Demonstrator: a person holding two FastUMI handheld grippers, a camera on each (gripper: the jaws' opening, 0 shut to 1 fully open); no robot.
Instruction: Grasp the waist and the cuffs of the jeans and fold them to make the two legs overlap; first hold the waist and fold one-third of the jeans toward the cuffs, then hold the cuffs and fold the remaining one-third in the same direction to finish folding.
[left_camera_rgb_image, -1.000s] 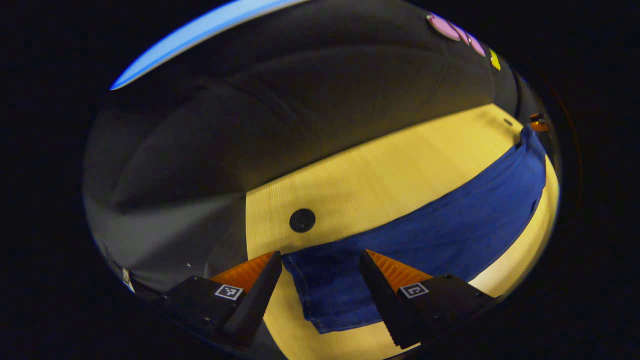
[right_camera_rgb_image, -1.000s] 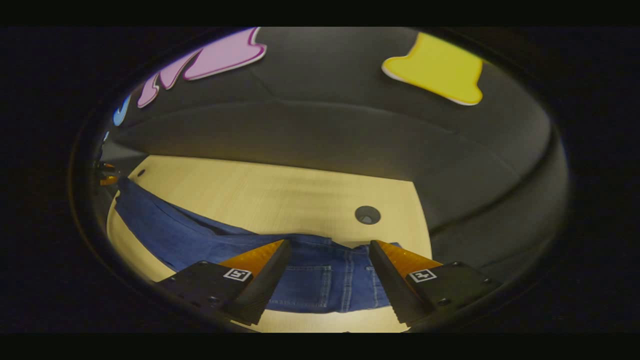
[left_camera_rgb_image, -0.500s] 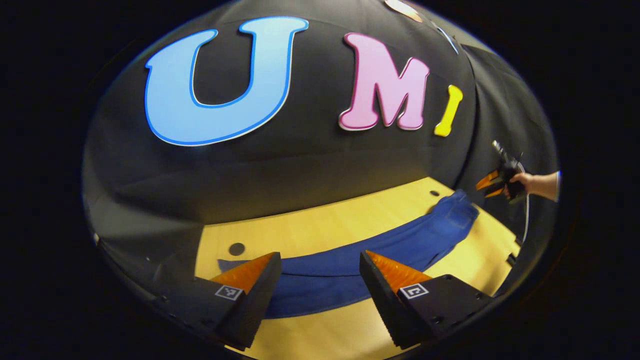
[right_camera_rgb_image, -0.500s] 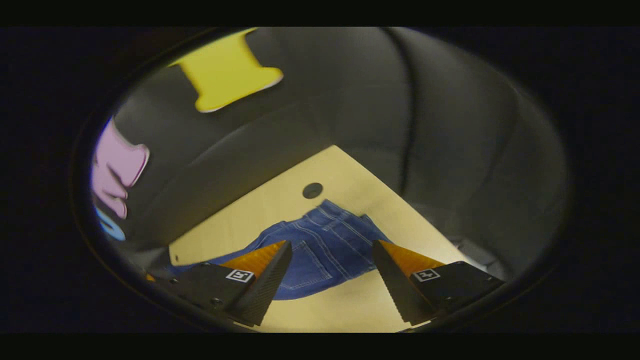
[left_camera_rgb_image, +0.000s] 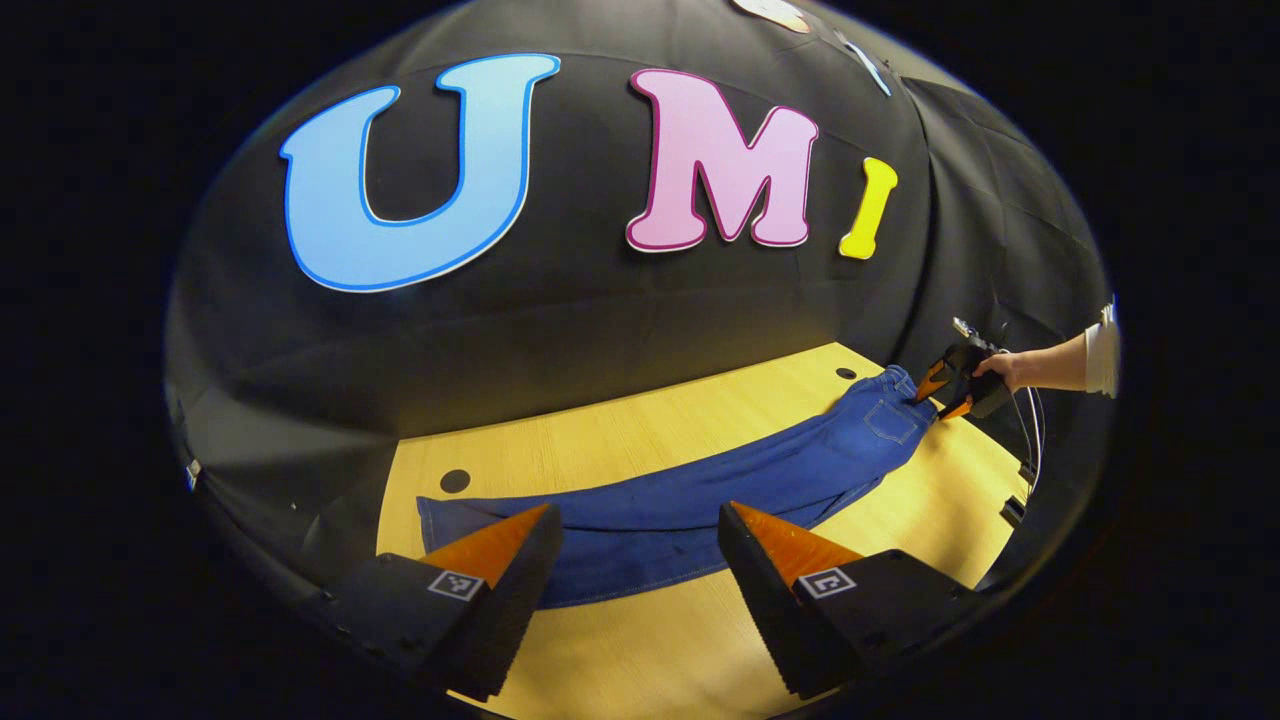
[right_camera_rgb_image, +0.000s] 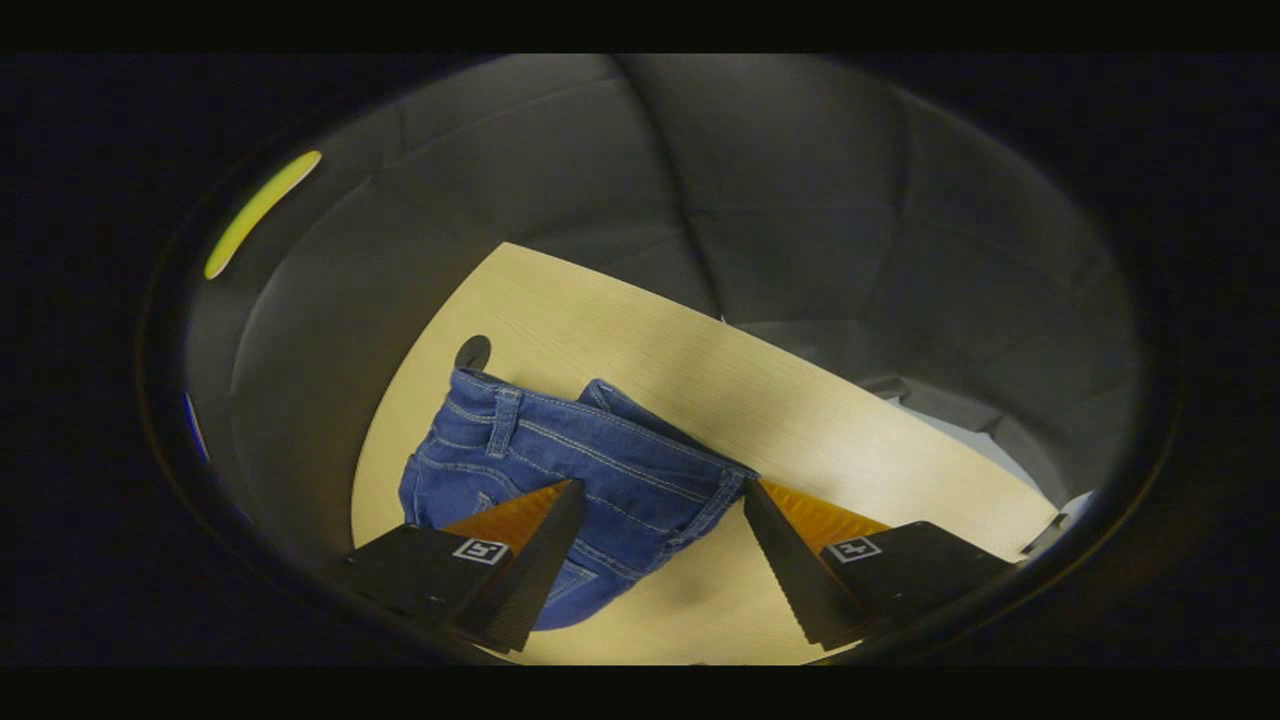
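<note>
Jeans (left_camera_rgb_image: 700, 495) are lying flat along the table (left_camera_rgb_image: 930, 520), legs already overlapping in one long strip, so the lengthwise fold is looking done. You're pulling both tongs back from where they were a second ago: the left view was sitting tight over the cuff and is now taking in the whole garment, and the right view is swinging round onto the waist. That's reading as a release and a reset for the first third-fold. The long axis is running across the table, cuffs (left_camera_rgb_image: 440, 515) beside the dark grommet hole (left_camera_rgb_image: 455, 481), waistband (right_camera_rgb_image: 520, 415) at the far end. Your left tongs (left_camera_rgb_image: 640, 555) are gaping, gripping nothing; your right tongs (right_camera_rgb_image: 655, 535) are spread too, hovering over the waist.
</note>
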